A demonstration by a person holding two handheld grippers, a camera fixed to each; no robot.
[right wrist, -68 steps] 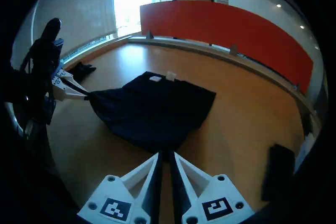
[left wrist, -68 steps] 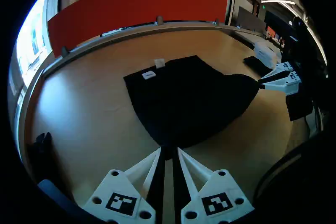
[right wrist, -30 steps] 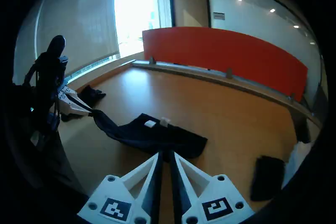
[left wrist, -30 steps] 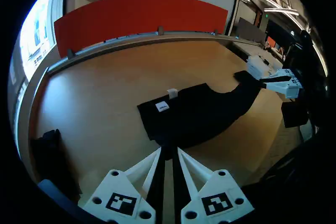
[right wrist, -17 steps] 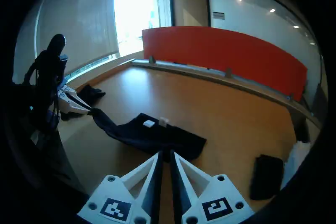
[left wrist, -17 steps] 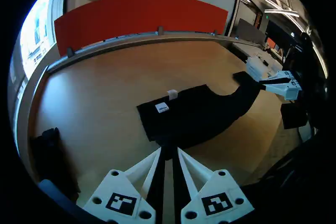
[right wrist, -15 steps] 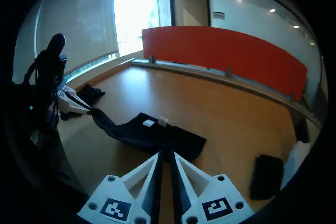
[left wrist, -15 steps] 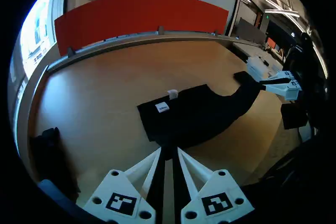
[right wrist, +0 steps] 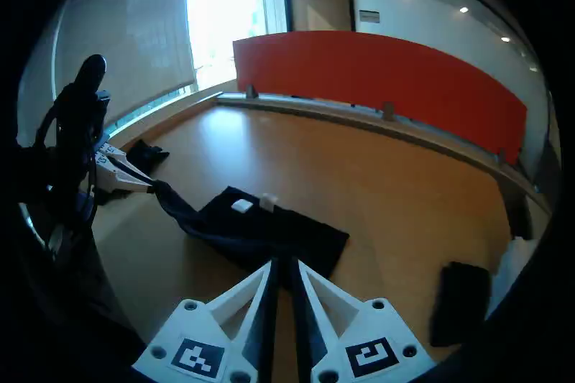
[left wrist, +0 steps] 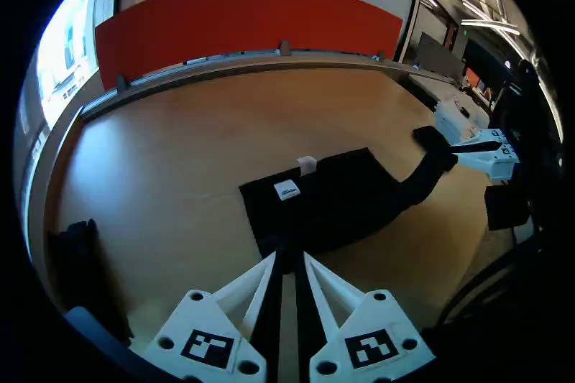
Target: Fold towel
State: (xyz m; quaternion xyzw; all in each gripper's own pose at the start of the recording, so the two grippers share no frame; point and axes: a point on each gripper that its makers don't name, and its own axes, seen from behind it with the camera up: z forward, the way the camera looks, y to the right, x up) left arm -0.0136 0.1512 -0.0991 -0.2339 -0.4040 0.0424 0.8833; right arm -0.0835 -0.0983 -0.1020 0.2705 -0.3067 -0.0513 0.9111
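left gripper [left wrist: 287,258]: fingers clenched on one near corner of towel [left wrist: 338,196] | towel: dark, far part flat on counter [left wrist: 165,160], near edge lifted and slung between both grippers | right gripper [right wrist: 282,262]: fingers clenched on other near corner | step: first fold, early, likely | next: carry both corners level to far edge, align, release

A red partition [left wrist: 244,20] backs the wooden table [left wrist: 165,153], a bright window [right wrist: 223,16] beside it.

The left gripper [left wrist: 288,259] and right gripper [right wrist: 282,262] now stand higher, and less of the black towel [left wrist: 338,200] lies spread on the table [left wrist: 180,146].
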